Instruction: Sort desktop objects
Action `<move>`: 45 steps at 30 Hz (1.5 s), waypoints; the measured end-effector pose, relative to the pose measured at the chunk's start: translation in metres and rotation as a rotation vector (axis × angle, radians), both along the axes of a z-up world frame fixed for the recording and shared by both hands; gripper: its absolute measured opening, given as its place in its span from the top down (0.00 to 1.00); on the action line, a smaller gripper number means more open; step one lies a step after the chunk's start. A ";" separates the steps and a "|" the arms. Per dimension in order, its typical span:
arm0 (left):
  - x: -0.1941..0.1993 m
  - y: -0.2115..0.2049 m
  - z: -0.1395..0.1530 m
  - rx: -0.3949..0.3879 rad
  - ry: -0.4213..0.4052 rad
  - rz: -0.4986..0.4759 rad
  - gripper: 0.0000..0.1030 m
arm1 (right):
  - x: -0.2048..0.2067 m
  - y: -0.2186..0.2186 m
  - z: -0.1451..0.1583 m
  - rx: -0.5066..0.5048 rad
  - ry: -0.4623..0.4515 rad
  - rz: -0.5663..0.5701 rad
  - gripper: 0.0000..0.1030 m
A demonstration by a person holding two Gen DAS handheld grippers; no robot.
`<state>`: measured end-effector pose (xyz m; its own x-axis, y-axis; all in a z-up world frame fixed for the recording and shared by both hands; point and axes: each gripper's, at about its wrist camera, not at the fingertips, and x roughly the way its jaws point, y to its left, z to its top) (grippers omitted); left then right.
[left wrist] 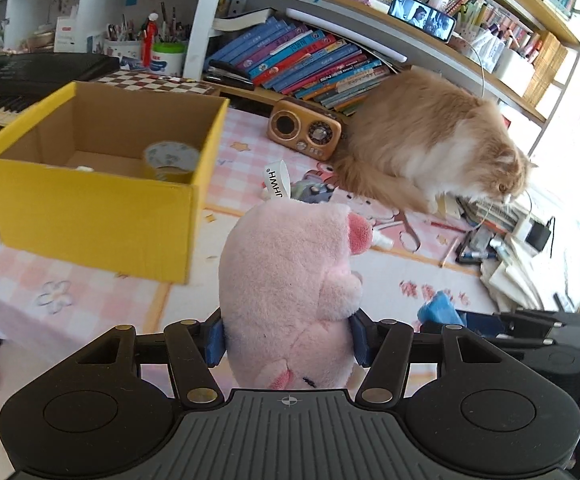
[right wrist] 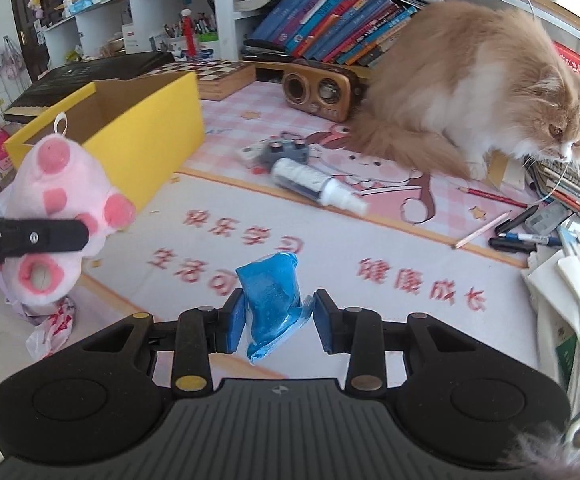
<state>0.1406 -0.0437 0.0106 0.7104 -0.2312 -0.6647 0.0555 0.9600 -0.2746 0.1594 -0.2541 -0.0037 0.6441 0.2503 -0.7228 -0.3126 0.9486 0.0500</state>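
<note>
My left gripper [left wrist: 288,340] is shut on a pink plush pig [left wrist: 290,276] and holds it above the desk mat, right of the open yellow cardboard box [left wrist: 90,216]. A roll of tape [left wrist: 170,162] lies in the box. The pig also shows in the right wrist view [right wrist: 62,216], held by the left gripper [right wrist: 30,240]. My right gripper [right wrist: 280,326] stands open around a blue plastic pouch [right wrist: 274,300] lying on the mat; its pads do not press it.
An orange and white cat [right wrist: 469,88] sits at the back right by the books. A spray bottle [right wrist: 317,186], a grey gadget [right wrist: 286,152], a wooden radio [right wrist: 321,90], pencils and pens [right wrist: 521,236] lie on the mat. Stacked papers [right wrist: 569,300] lie at the right edge.
</note>
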 end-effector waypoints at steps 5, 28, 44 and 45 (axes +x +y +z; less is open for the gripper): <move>-0.029 0.027 -0.003 0.046 0.009 -0.017 0.44 | -0.027 0.037 -0.002 0.000 0.022 0.007 0.67; -0.104 0.149 -0.012 -0.005 0.028 0.025 0.44 | -0.099 0.165 -0.005 -0.047 0.021 0.101 0.67; -0.117 0.196 -0.015 -0.024 0.033 0.069 0.44 | -0.097 0.219 -0.004 -0.071 0.027 0.179 0.67; -0.116 0.198 -0.015 -0.025 0.034 0.070 0.44 | -0.097 0.221 -0.004 -0.073 0.028 0.183 0.67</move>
<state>0.0241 0.1539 -0.0046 0.7026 -0.1988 -0.6833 -0.0214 0.9539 -0.2995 0.0629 -0.0327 -0.0079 0.5725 0.3075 -0.7600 -0.4793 0.8777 -0.0059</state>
